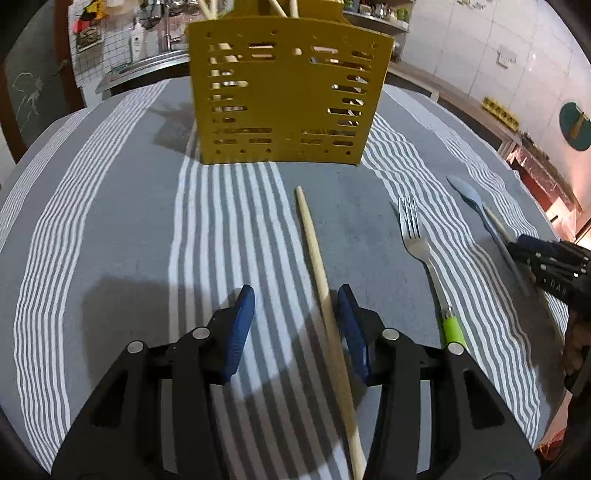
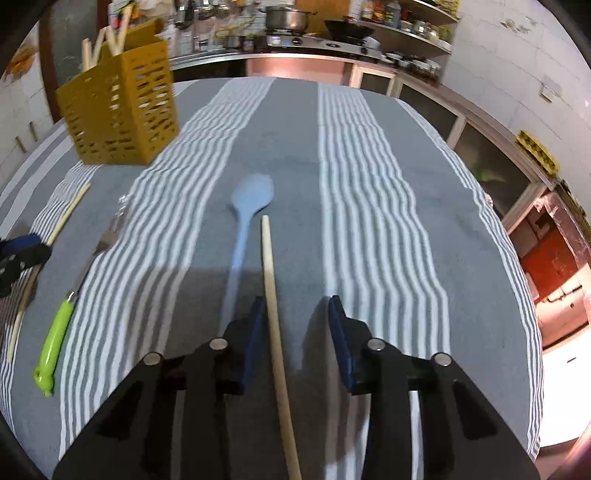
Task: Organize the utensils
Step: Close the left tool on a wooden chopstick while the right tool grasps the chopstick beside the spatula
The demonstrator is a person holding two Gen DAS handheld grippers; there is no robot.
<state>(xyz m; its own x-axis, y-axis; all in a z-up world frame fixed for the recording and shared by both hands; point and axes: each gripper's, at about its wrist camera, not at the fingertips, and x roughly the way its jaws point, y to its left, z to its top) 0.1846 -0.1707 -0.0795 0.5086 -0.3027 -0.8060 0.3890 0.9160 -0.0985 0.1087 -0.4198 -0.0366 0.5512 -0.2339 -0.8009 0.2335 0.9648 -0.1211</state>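
In the left wrist view a wooden chopstick [image 1: 317, 266] lies on the striped cloth between the jaws of my left gripper [image 1: 295, 295]. It sits close to the right pad, and the left pad stands well clear, so the gripper is open. Straight ahead is the yellow slotted caddy [image 1: 288, 99] with sticks in it. A green-handled fork [image 1: 417, 243] and a blue spoon [image 1: 469, 194] lie to the right. In the right wrist view my right gripper [image 2: 297, 302] is open over a second chopstick [image 2: 271, 277], which lies against its left pad. The blue spoon [image 2: 253, 195] lies just left of it.
The grey-and-white striped cloth [image 2: 362, 184] covers the table, whose edge drops off on the right. The fork [image 2: 55, 339] and the caddy [image 2: 122, 110] are left of the right gripper. A kitchen counter with a pot [image 2: 286, 18] runs behind the table.
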